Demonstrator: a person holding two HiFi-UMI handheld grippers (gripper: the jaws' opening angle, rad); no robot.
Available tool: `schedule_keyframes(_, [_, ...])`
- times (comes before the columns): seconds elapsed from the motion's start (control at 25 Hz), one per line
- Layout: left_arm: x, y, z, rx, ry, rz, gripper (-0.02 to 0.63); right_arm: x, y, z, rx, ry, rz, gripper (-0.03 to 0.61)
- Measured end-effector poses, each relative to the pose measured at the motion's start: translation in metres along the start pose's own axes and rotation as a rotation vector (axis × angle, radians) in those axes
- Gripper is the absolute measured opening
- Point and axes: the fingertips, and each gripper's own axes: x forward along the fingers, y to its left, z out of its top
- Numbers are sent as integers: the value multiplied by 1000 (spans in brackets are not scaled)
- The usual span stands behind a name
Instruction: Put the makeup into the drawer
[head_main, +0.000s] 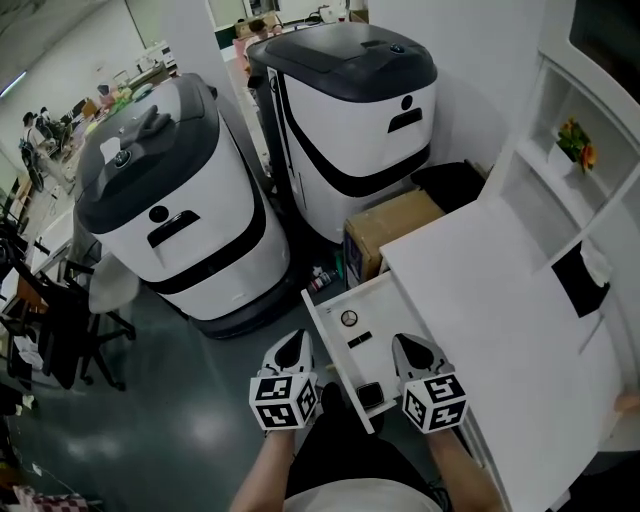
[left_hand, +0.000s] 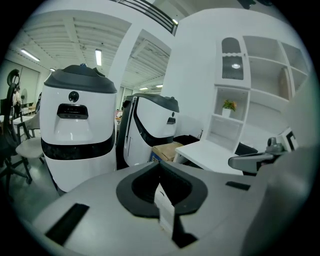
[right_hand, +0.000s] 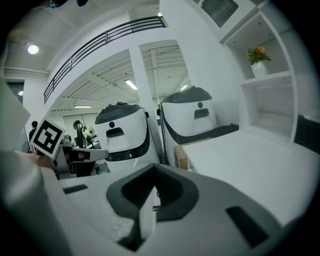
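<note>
White, glossy, rounded machines (head_main: 170, 200) with black bands are seen beside a smooth white desk (head_main: 500, 290) and a cardboard box (head_main: 392, 222). Makeup (head_main: 371, 394) is laid in the open drawer (head_main: 385, 305), between the left gripper (head_main: 293, 348) and right gripper (head_main: 408, 348). Both grippers are pressed together and empty.

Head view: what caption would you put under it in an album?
Left hand-held gripper and right hand-held gripper, both shut, poised at an open drawer holding makeup.
</note>
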Motion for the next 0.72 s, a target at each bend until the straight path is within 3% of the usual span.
schedule_keyframes(0.28, [-8, -18, 3, 39, -4, -24, 2, -28, -7, 14, -12, -72, -31, 3])
schedule_keyframes(0.72, [-17, -44, 5, 76, -16, -52, 2, -56, -14, 18, -20, -97, -66, 2])
